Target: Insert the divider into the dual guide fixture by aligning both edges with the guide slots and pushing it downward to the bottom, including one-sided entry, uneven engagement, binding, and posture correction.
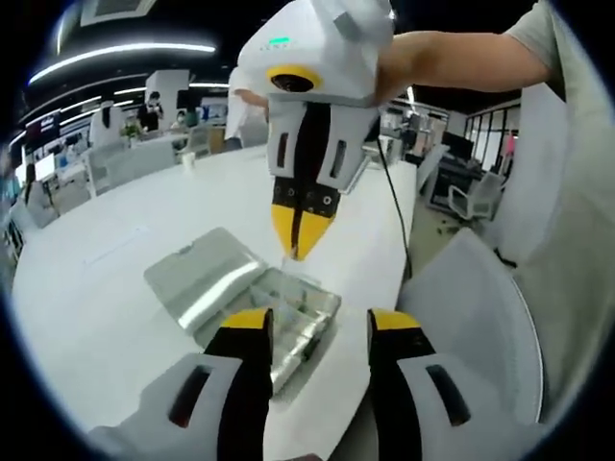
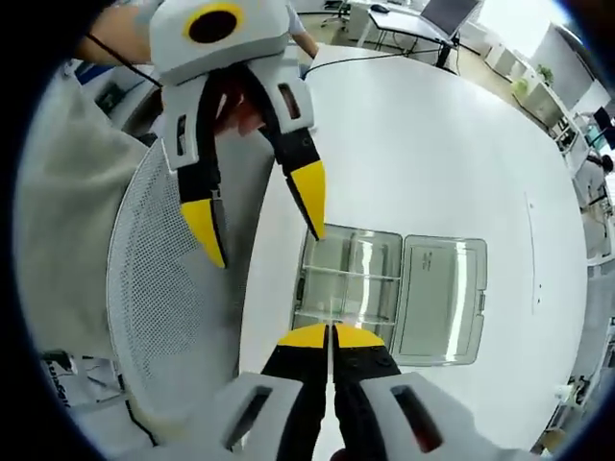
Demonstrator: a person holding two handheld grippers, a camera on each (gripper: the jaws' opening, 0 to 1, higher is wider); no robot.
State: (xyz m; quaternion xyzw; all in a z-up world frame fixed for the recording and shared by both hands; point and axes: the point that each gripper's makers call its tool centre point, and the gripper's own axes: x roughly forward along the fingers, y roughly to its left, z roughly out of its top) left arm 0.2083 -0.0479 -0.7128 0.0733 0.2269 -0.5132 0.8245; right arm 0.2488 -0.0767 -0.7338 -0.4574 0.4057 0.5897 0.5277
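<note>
Right gripper (image 2: 331, 338): jaws pressed together on thin clear divider (image 2: 330, 312), above open fixture box (image 2: 351, 279).
Left gripper (image 1: 317, 331): jaws spread, holding nothing.

The table (image 2: 452, 144) is plain white, and the box (image 2: 389, 293) on it is clear, colourless plastic. Both grippers, left (image 2: 259, 216) and right (image 1: 301, 230), are white with black jaws tipped yellow. The mesh chair (image 2: 163, 288) is pale grey.

Bright overhead strip lights (image 1: 125, 53), glare on white table (image 2: 461, 144), fisheye-warped edges
</note>
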